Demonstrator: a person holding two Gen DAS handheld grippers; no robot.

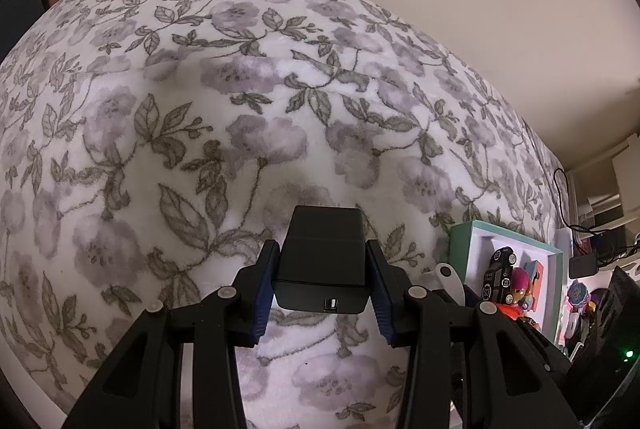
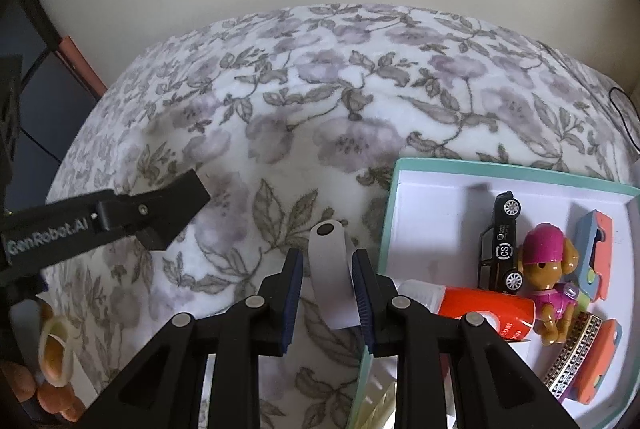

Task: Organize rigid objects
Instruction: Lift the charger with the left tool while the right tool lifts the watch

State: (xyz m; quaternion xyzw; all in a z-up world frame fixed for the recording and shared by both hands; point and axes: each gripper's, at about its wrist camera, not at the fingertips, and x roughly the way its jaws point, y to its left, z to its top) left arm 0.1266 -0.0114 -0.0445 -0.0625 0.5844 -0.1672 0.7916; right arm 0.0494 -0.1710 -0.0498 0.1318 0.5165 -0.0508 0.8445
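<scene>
My left gripper (image 1: 322, 249) is shut on a black charger block (image 1: 322, 269), held above the flowered blanket (image 1: 240, 109). Between the blue pads of my right gripper (image 2: 327, 255) sits a flat white strip with a dark dot at its tip (image 2: 328, 261), and the pads press on its sides. This strip hangs just left of a teal-rimmed white box (image 2: 500, 169). The box holds a black toy car (image 2: 500, 245), a dog figure in a pink cap (image 2: 548, 269), an orange tube (image 2: 488, 305) and orange-blue pieces (image 2: 596, 253). The left wrist view shows the same box (image 1: 460, 241) at its right.
The left tool's black casing (image 2: 80, 225) reaches in from the left of the right wrist view. A hand beside a cream ring (image 2: 54, 353) shows at the lower left. Cables and small gadgets (image 1: 588, 261) crowd the blanket's right edge. A pale wall stands behind.
</scene>
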